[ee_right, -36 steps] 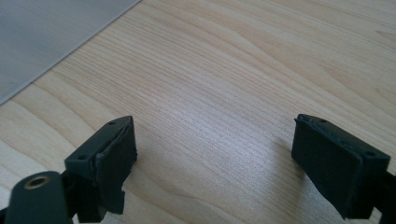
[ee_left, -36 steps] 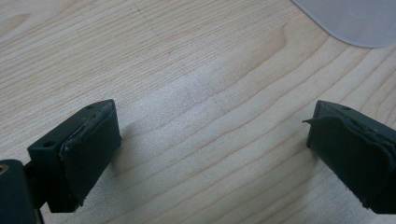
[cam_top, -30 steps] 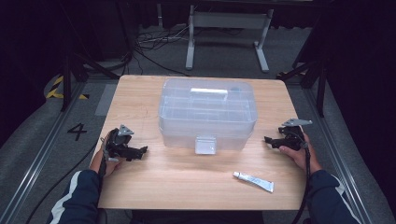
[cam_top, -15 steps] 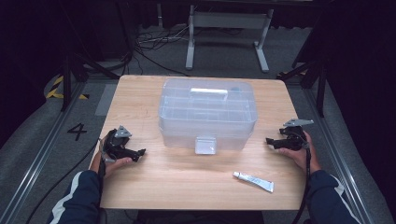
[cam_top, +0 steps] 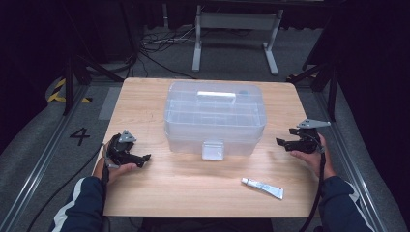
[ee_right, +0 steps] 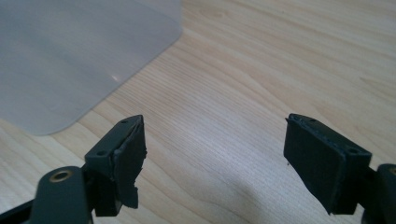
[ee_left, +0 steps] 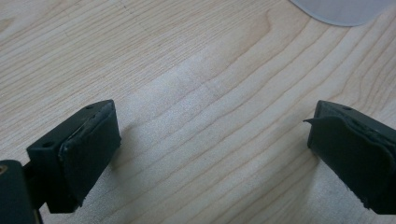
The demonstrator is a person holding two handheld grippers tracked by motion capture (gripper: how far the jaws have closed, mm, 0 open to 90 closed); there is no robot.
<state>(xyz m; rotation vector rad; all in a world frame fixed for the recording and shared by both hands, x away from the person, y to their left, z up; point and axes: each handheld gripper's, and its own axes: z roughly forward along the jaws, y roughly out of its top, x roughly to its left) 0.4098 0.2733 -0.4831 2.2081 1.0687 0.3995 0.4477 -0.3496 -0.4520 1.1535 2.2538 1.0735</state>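
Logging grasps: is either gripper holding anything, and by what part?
Nothing is held: left gripper and right gripper are open over bare table.

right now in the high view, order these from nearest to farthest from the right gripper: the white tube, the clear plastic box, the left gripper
From the right gripper:
1. The clear plastic box, to its left at the table's middle; its right wall is closest.
2. The white tube, lying flat near the front edge, toward the person.
3. The left gripper, far across the table beyond the box.
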